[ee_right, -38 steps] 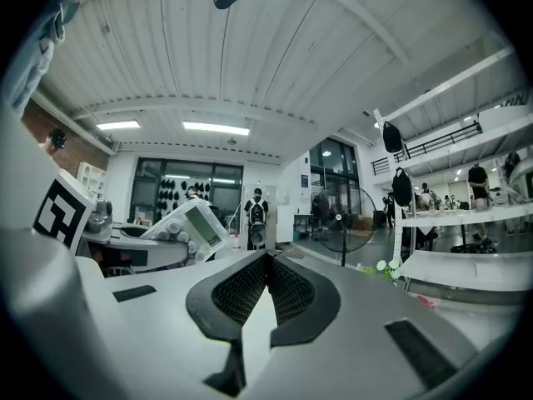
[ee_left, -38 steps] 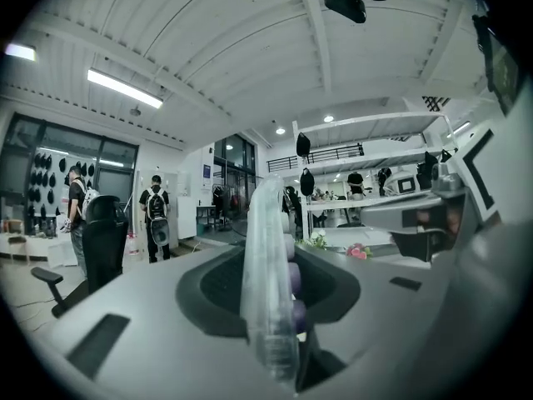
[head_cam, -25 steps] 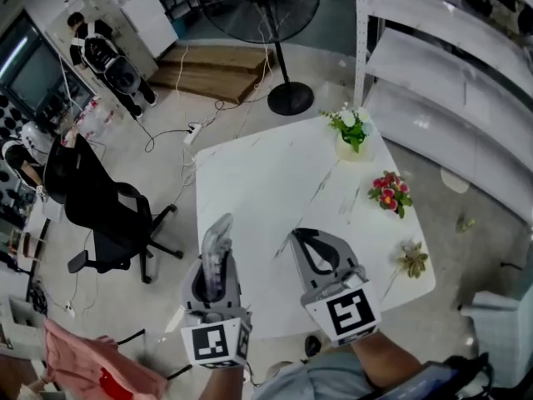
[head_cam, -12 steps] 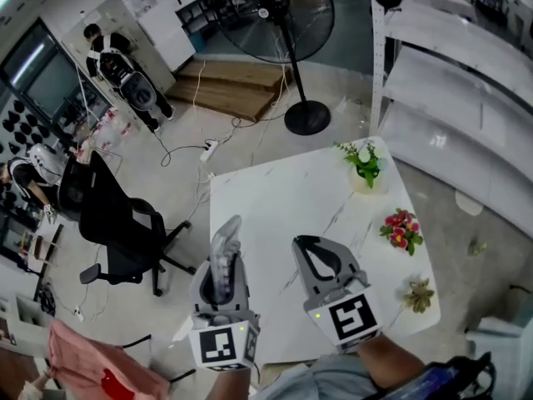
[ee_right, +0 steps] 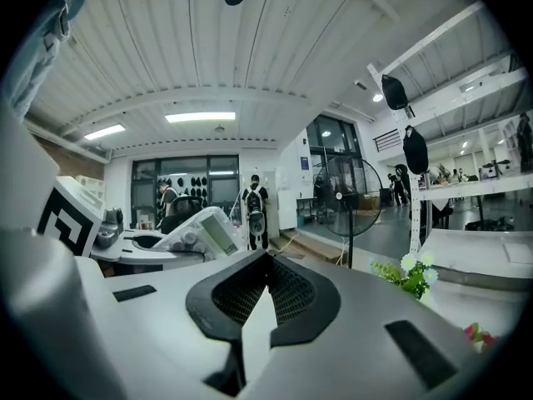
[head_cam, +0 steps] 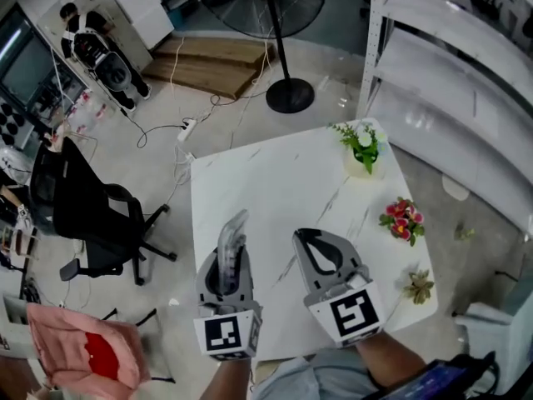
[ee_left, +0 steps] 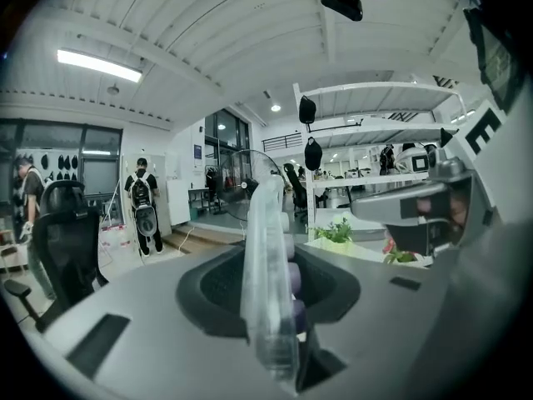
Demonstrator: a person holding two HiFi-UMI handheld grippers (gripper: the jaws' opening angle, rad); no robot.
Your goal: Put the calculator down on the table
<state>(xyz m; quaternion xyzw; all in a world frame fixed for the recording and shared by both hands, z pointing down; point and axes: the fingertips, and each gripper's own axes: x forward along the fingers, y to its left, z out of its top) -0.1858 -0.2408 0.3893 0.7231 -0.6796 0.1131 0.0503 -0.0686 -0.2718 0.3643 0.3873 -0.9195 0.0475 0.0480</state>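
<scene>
Left tongs (ee_left: pixel 271 261) clamped on a slim pale calculator (ee_left: pixel 265 323) with purple keys, clear-wrapped, edge-on, upright, poking out toward 12 o'clock. Right tongs (ee_left: pixel 425 223) at 3 o'clock. Black office chair (ee_left: pixel 62 240) at 9 o'clock. Black pedestal fan (ee_left: pixel 237 182) behind the calculator.

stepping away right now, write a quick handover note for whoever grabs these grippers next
Left gripper: jaws shut on the calculator, which stands on edge in a clear wrap and appears to be over the near left part of the white table, not touching it.
Right gripper: jaws shut, nothing in them, beside the left one over the table.
Done: calculator is in the grip and at the table.
Left: lower it onto a bare stretch of tabletop, open the jaws, pull back. The small plants line the right edge, well away from the likely drop spot.
</scene>
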